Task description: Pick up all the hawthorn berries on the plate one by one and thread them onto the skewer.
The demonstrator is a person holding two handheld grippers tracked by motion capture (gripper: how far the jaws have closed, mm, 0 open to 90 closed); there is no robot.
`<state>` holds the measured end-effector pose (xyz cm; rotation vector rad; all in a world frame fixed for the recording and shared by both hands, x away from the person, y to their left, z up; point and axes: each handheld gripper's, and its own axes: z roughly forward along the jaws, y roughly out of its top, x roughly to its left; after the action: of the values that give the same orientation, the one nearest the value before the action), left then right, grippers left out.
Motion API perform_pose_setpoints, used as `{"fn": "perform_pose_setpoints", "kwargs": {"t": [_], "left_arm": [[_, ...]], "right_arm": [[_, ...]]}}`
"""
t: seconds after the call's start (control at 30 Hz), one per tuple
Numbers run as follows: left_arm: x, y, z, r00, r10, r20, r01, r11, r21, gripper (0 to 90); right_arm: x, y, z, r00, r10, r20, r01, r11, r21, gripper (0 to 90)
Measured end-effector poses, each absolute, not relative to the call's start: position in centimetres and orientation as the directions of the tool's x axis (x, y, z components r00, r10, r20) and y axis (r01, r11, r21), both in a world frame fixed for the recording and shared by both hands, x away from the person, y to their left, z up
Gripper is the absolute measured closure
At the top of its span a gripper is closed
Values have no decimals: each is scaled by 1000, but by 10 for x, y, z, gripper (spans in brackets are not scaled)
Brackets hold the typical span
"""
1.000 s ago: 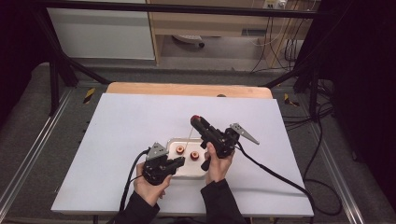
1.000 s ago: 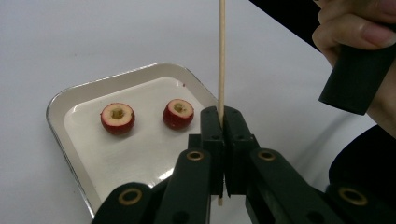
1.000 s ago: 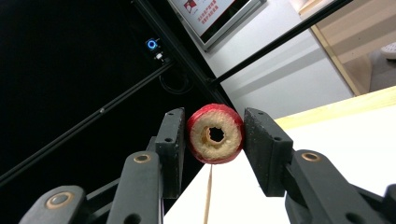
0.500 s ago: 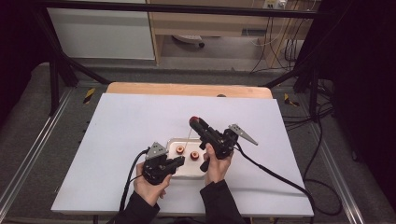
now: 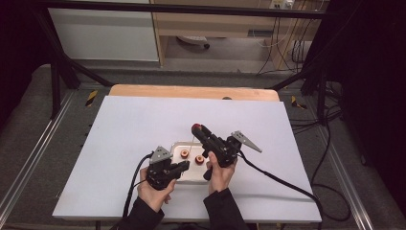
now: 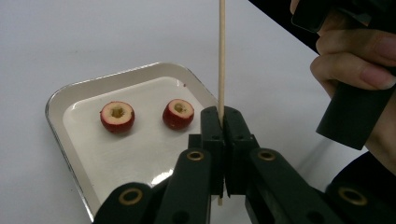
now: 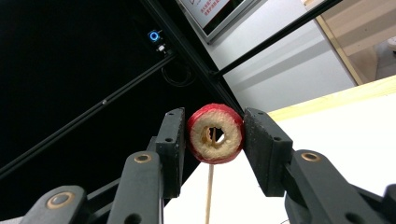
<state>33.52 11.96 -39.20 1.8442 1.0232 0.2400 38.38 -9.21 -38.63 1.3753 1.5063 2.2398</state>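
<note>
Cored red fruit (image 7: 215,133) sits clamped in our right gripper (image 7: 212,135), raised above the table (image 5: 119,139), the skewer (image 6: 221,56) at its hole. Our left gripper (image 6: 223,122) pinches that skewer upright. The white tray (image 6: 65,93) holds two more cored fruits (image 6: 117,116).

Right gripper view: cored red fruit clamped between the jaws, skewer below it.

The right gripper (image 7: 215,133) has both black jaws pressed against the sides of a red fruit ring (image 7: 215,133), whose pale cut face and hollowed centre are turned to the camera. A thin wooden skewer (image 7: 209,196) rises from the bottom edge to the underside of the fruit, and a sliver of it shows inside the hole. Behind the jaws stand black frame bars (image 7: 187,46), a small blue-lit device (image 7: 153,35), a grey wall panel (image 7: 289,70), and to the right the white table surface (image 7: 355,140) with its wooden edge (image 7: 336,95).
</note>
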Motion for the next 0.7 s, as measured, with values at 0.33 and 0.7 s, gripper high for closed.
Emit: {"fn": "perform_pose_setpoints", "kwargs": {"t": [0.33, 0.7], "left_arm": [[334, 119, -392, 629, 734, -255, 532, -168, 830, 887], [336, 120, -394, 627, 738, -249, 547, -189, 816, 887]], "right_arm": [[380, -92, -385, -571, 530, 626, 389, -497, 776, 608], [375, -85, -395, -570, 530, 627, 429, -459, 778, 610]]}}
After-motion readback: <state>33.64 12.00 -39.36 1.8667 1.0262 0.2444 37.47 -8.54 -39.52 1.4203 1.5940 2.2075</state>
